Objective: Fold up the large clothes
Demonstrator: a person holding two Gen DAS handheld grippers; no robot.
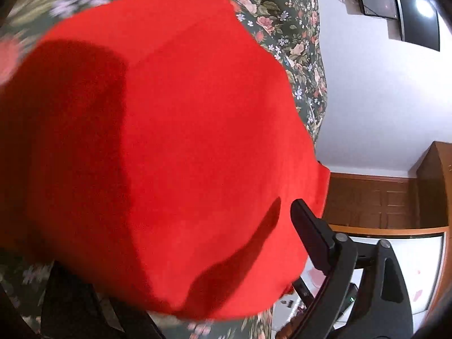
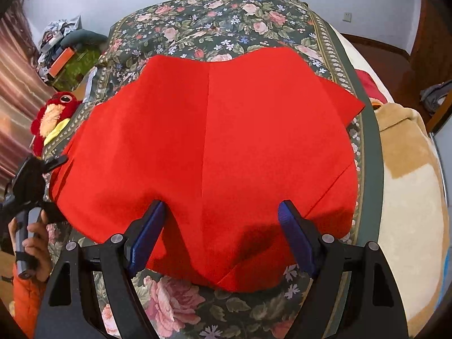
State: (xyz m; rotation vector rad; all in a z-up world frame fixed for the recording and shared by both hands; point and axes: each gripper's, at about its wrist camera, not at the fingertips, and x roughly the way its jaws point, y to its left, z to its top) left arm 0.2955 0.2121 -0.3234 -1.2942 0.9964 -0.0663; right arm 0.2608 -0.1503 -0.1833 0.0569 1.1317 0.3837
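A large red garment (image 2: 226,141) lies spread on a floral bedspread (image 2: 214,19), with a crease running down its middle. My right gripper (image 2: 221,206) hovers over the garment's near hem, open, its blue pads (image 2: 149,237) wide apart and gripping nothing. My left gripper (image 2: 53,166) sits at the garment's left edge, held by a hand (image 2: 36,243). In the left wrist view the red garment (image 1: 169,141) fills the frame. Only one black finger (image 1: 310,234) of the left gripper (image 1: 226,209) shows, clear of the cloth; red fabric hides the other. The jaws stand wide.
A red plush bird (image 2: 53,113) lies by the bed's left side, with a cluttered pile (image 2: 65,50) behind it. A beige blanket (image 2: 409,169) covers the right side. A wall-mounted screen (image 1: 395,0) and a wooden cabinet (image 1: 423,192) stand beyond the bed.
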